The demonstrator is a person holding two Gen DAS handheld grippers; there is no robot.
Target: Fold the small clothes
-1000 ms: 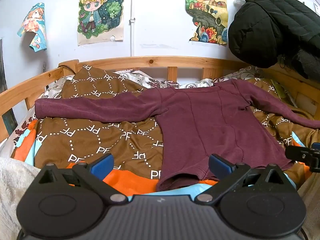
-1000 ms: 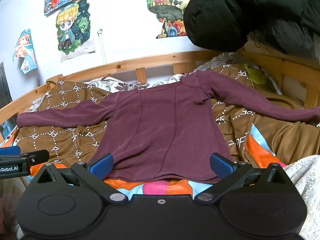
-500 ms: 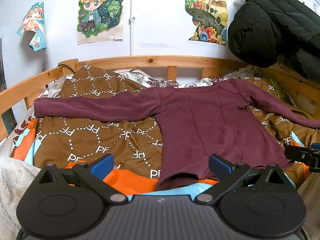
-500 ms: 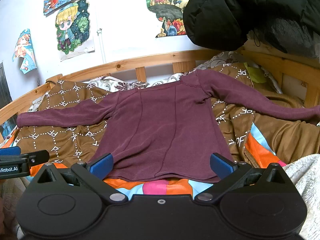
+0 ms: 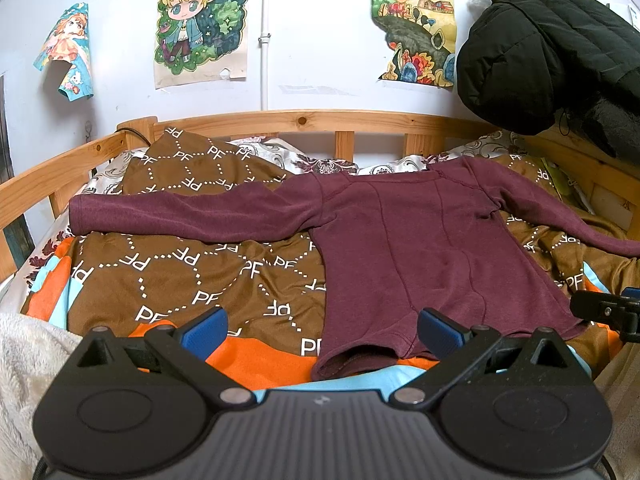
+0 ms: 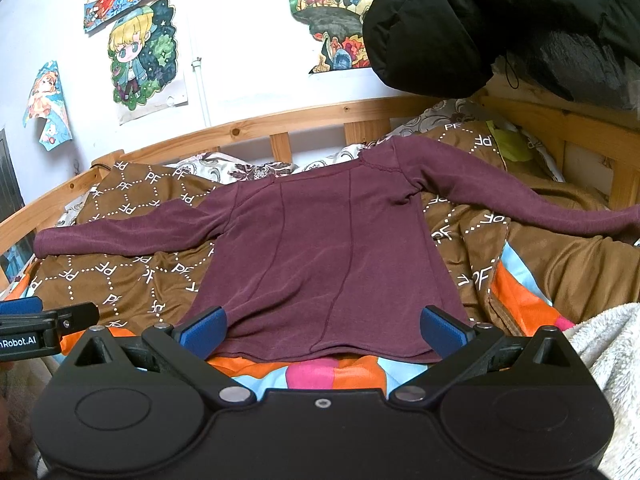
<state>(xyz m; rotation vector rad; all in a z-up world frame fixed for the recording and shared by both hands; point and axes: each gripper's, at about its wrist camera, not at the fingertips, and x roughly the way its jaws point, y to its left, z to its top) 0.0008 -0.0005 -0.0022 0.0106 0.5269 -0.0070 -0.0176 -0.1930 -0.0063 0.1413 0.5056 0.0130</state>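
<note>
A maroon long-sleeved top [image 5: 432, 256] [image 6: 320, 248] lies flat on the bed with both sleeves spread out to the sides and its hem toward me. My left gripper [image 5: 320, 330] stands open just short of the hem's left corner, nothing between its blue pads. My right gripper [image 6: 322, 330] is open too, hovering over the middle of the hem without touching it. Each gripper's fingertip shows at the edge of the other's view.
A brown patterned blanket [image 5: 172, 272] over an orange and blue sheet covers the bed. A wooden rail [image 5: 304, 120] runs around the far side. A black padded jacket [image 5: 552, 44] hangs at the upper right. White fleece [image 6: 600, 352] lies near the front corners.
Both grippers have barely shifted; the right view tilted slightly. The top lies as before.
</note>
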